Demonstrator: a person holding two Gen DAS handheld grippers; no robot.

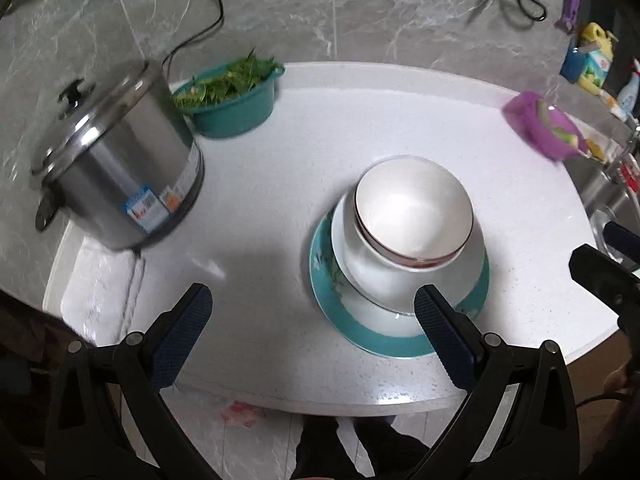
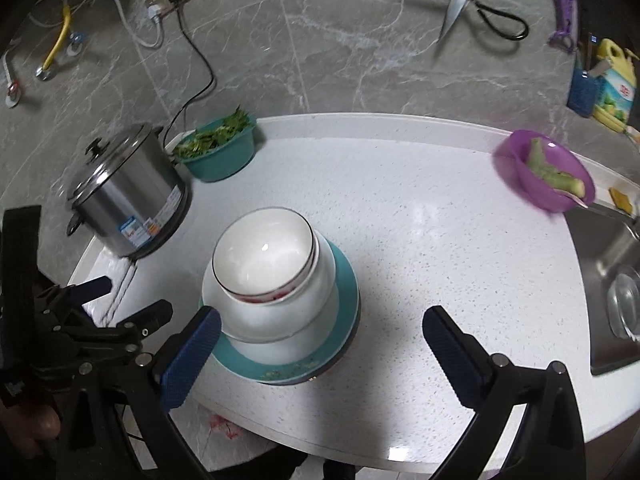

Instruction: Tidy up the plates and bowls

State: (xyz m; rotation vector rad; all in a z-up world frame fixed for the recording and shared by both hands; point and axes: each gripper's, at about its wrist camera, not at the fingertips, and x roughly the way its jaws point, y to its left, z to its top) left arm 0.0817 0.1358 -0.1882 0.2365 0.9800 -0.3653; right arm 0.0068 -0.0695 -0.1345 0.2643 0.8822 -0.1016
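White speckled tabletop [image 2: 420, 216] against a grey marble wall. Landmark: steel pot [image 2: 128, 196] at the tabletop's back left; green basin [image 2: 222, 152] w/ greens just right of it, purple bowl [image 2: 540, 172] far right of it by the sink [image 2: 608, 248]. Stack right of the pot, nearer the front edge: teal plate [image 2: 340, 280], white plate, bowls [image 2: 264, 256] nested on top. Left gripper [image 1: 312, 320] & right gripper [image 2: 320, 332] both angled down over the stack, jaws spread wide, pinching nothing, clear of it.

Nested white bowls [image 2: 264, 276] on teal-rimmed plate [image 2: 320, 356], mid-tabletop [image 2: 440, 240], before wide-open right tool [image 2: 320, 328], nothing between its fingers.
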